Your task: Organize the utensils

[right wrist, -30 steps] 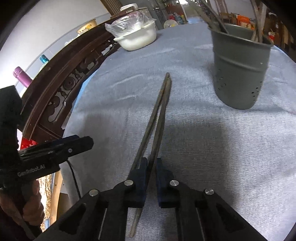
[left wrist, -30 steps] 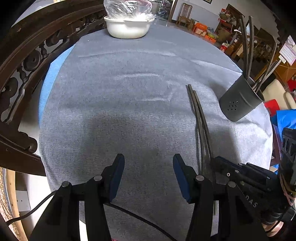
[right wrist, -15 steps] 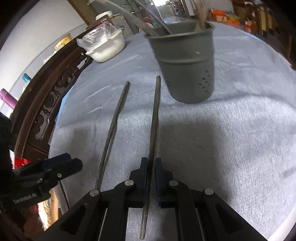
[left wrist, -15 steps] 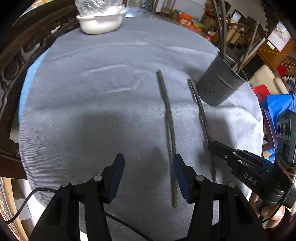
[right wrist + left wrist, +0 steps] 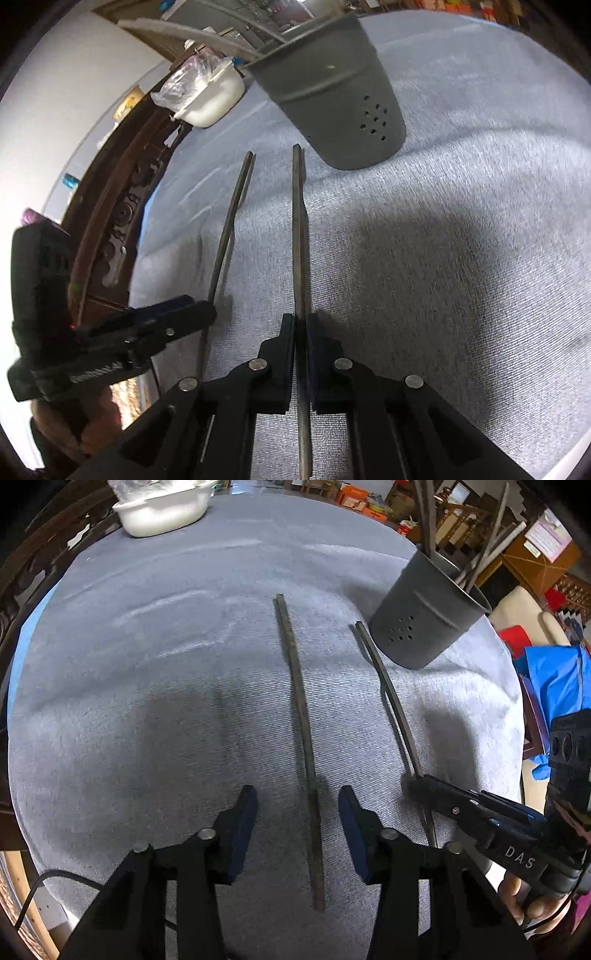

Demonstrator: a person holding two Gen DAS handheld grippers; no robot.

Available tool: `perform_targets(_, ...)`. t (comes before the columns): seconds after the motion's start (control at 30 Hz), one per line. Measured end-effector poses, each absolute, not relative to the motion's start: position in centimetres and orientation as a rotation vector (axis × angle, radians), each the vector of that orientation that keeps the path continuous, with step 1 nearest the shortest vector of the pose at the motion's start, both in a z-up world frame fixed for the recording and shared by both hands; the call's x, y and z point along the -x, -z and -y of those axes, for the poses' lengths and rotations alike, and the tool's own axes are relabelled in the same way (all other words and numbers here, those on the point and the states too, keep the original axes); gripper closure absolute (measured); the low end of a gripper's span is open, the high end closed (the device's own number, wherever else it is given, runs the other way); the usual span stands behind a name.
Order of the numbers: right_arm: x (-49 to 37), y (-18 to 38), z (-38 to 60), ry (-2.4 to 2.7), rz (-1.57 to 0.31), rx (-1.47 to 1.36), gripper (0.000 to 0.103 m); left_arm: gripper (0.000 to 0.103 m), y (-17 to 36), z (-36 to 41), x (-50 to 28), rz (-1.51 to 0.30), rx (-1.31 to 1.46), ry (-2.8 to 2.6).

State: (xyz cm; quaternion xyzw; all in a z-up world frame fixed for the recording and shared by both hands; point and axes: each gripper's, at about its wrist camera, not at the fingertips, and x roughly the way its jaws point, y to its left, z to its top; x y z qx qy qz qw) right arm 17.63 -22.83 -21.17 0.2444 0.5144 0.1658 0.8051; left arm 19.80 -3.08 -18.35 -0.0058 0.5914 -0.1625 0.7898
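- Left gripper (image 5: pixel 297 808) astride the lying chopstick (image 5: pixel 301 716), jaws just narrowing, pads clear of it.
- Right gripper (image 5: pixel 301 325) clamped on the other chopstick (image 5: pixel 298 221), tip beside the holder (image 5: pixel 332 92).
- Beyond, bowl (image 5: pixel 162 511) on the cloth (image 5: pixel 147 664).

On the cloth-covered table (image 5: pixel 147 709), 2 chopsticks lie side by side but apart: the left chopstick (image 5: pixel 301 716) rests flat between the spread fingers of the left gripper (image 5: pixel 297 819), touching neither, while the right chopstick (image 5: pixel 388 694) sits to its right, clamped in the right gripper (image 5: pixel 301 332) with its far tip just beside the utensil holder (image 5: pixel 424 620). The holder stands at the table's right side with several utensils (image 5: pixel 476 568) standing in it. A bowl (image 5: pixel 162 511) sits at the far left edge, well apart from the holder.
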Motion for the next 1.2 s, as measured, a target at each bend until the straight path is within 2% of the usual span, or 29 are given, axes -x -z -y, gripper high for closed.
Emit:
perform_targets(0.23,-17.5,21.3,23.2,-0.364,-1.093,-0.541,0.096,0.096,18.9,3.1,-20.4,-1.288,0.041,0.346)
perform_targets(0.33,-17.4,21.4,23.2,-0.364,-1.092,-0.541,0.096,0.097,19.0,2.8,-20.2,-1.289,0.056,0.351)
perform_targets(0.93,-16.4,20.7,20.5,-0.4,-1.165,-0.443,0.095,0.097,18.7,1.3,-14.7,-1.348,0.128,0.386)
perform_targets(1.03,-16.1,20.5,20.4,-0.403,-1.179,-0.443,0.093,0.097,18.7,0.9,-14.5,-1.359,0.139,0.389)
perform_targets(1.1,-16.2,20.4,20.7,-0.398,-1.183,-0.452,0.091,0.094,18.5,0.5,-15.2,-1.351,0.129,0.383)
perform_targets(1.2,-16.8,20.0,21.1,-0.396,-1.173,-0.47,0.084,0.073,17.3,-0.2,-16.0,-1.323,0.133,0.383)
